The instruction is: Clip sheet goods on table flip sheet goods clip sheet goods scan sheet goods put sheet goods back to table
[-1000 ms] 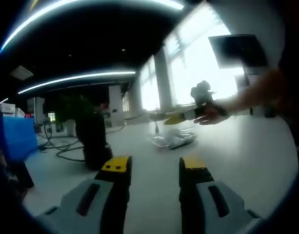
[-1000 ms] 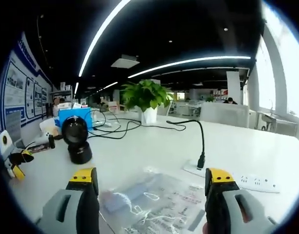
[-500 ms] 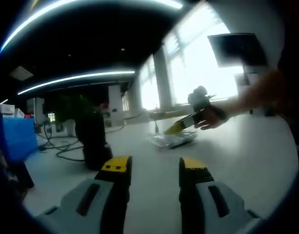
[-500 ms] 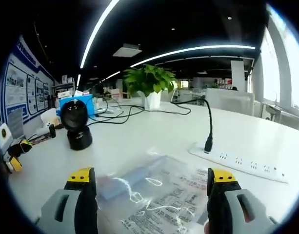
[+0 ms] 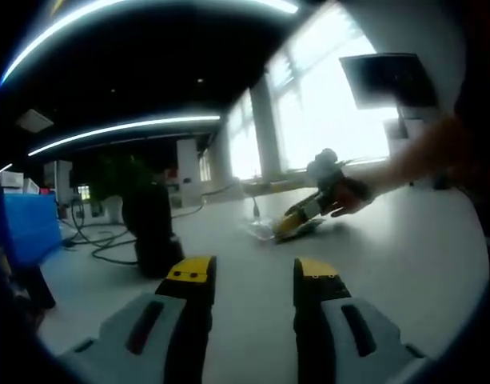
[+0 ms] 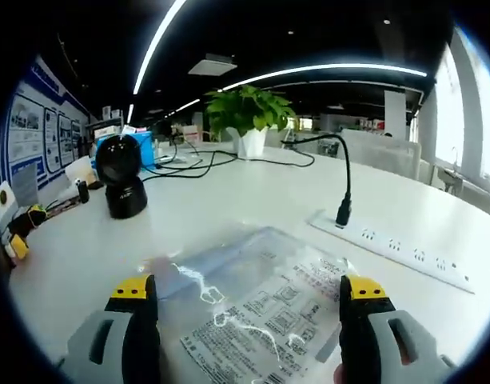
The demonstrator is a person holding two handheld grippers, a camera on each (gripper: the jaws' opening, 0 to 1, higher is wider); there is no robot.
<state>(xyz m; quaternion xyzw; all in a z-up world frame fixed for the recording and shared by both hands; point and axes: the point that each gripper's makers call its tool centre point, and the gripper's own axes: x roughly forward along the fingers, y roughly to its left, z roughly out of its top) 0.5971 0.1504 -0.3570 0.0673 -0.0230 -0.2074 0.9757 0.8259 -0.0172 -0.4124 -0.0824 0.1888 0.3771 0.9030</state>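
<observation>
The sheet goods [image 6: 260, 308], a clear flat packet, lie on the white table [image 6: 252, 204] directly ahead of the right gripper [image 6: 248, 298], between its wide-spread jaws, long axis running away toward the power strip [image 6: 396, 250]. The right gripper is nearer. The left gripper [image 5: 252, 276], jaws narrowly apart and empty, stands well apart beside the scanner [image 5: 151, 228].

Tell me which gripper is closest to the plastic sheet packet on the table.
The right gripper: its open jaws straddle the clear packet on the table. The left gripper sits farther back, near the black scanner.
</observation>
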